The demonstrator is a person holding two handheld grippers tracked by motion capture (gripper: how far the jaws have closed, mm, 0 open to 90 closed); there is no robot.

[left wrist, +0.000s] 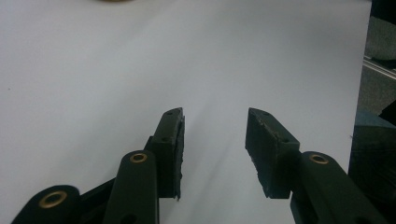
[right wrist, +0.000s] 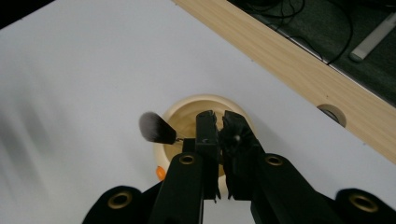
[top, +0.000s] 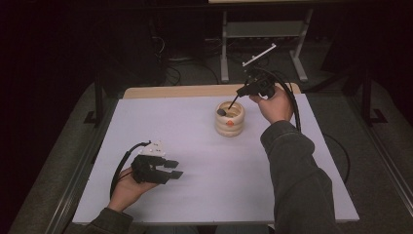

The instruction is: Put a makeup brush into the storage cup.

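A pale wooden ringed cup stands upright on the white table top, right of centre toward the back. My right gripper hovers just above and behind it, shut on the thin handle of a makeup brush. The brush's dark bristle head hangs over the cup's rim, tilted to the left. The cup has a small orange spot on its side. My left gripper rests low near the front left, open, with bare table between its pads.
A wooden strip borders the table's far edge, with a round hole in it. Cables and a metal stand base lie on the dark floor beyond. The table's right edge is near the left gripper.
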